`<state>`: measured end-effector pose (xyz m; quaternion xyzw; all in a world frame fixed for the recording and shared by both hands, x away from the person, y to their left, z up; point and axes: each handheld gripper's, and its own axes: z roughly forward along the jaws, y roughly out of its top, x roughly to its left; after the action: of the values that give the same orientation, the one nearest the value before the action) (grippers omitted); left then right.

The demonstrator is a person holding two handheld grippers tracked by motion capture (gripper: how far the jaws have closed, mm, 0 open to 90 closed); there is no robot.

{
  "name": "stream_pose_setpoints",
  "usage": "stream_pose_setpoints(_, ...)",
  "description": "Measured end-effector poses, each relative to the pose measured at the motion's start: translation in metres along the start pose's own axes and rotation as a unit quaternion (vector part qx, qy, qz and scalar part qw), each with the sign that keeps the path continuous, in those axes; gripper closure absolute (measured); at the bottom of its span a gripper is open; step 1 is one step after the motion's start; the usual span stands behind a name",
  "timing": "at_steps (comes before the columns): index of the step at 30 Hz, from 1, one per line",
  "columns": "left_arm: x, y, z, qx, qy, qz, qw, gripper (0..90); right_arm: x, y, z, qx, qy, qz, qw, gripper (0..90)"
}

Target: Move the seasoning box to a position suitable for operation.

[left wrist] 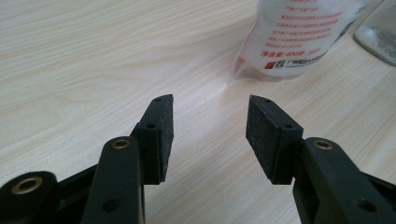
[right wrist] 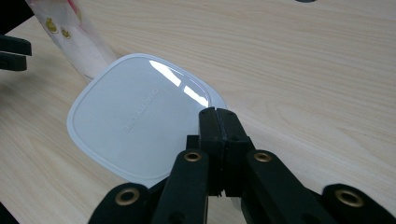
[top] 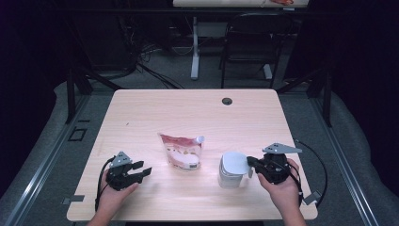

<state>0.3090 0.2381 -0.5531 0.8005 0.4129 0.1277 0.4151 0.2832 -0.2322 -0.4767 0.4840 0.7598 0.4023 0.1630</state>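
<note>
A see-through refill pouch (top: 181, 153) with red print and a white spout stands at the middle of the wooden table (top: 188, 106). Right of it is a clear container (top: 230, 181) closed by a white rounded lid (top: 234, 162). My right gripper (top: 249, 165) is shut, and its tips rest at the lid's right corner. In the right gripper view the closed jaws (right wrist: 218, 114) overlap the lid (right wrist: 135, 121); I cannot tell whether they pinch its rim. My left gripper (top: 143, 168) is open on the table left of the pouch. Its pads (left wrist: 210, 116) are apart, with the pouch (left wrist: 294, 32) ahead.
A round cable hole (top: 227, 101) is in the table's far side. Beyond the table stand a black chair (top: 249, 42) and the white leg of another desk (top: 194, 61). Cables trail from both grippers toward the near edge. Bare wood lies around the pouch and the container.
</note>
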Motion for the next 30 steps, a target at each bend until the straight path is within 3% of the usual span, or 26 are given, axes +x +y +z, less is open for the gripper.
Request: stream_pose_setpoints(30, 0.0009, -0.0001, 0.0, 0.0, 0.002, 0.002, 1.0, 51.8, -0.0021, -0.0018, -0.0001, -0.002, 0.003, 0.009, 1.0, 90.0)
